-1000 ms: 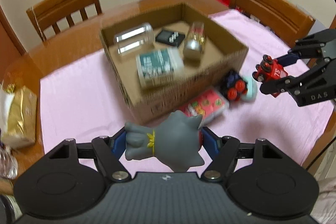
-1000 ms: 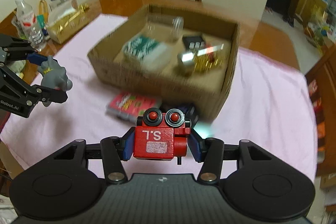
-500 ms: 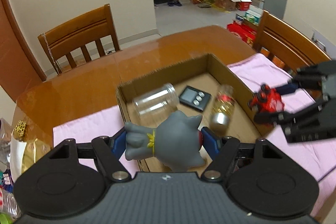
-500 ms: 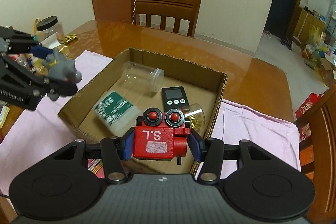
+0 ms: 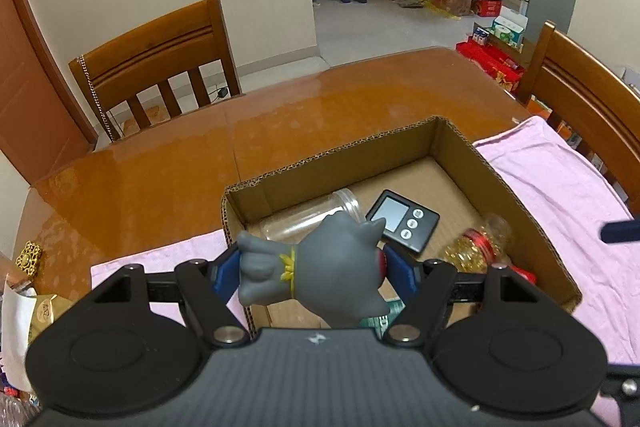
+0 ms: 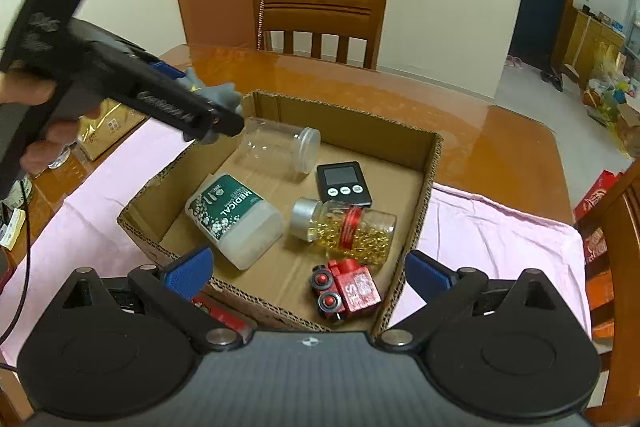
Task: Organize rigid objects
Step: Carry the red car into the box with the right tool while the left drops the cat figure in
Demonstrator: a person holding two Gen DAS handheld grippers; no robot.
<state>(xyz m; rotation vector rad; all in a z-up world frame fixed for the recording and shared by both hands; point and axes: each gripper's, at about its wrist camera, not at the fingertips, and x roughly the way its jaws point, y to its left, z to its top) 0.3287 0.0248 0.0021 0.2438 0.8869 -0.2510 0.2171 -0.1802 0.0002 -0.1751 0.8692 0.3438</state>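
Right wrist view: my right hand-held gripper (image 6: 307,269) wide, empty; red toy (image 6: 346,290) in box (image 6: 434,179).
Left: my left hand-held gripper (image 5: 310,269) holds grey toy (image 5: 320,269) above box.
Left to do: drop it; packet (image 6: 218,313) outside.

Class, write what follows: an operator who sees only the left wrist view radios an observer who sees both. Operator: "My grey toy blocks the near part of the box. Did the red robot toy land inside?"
Observer: Yes. The red robot toy lies on its side in the near right corner of the cardboard box.
Operator: Is the right gripper free?
Observer: The right gripper is open, nothing between its jaws.
Operator: What hides under my grey toy?
Observer: A white jar with a green Medical label, lying on its side by the pill bottle.
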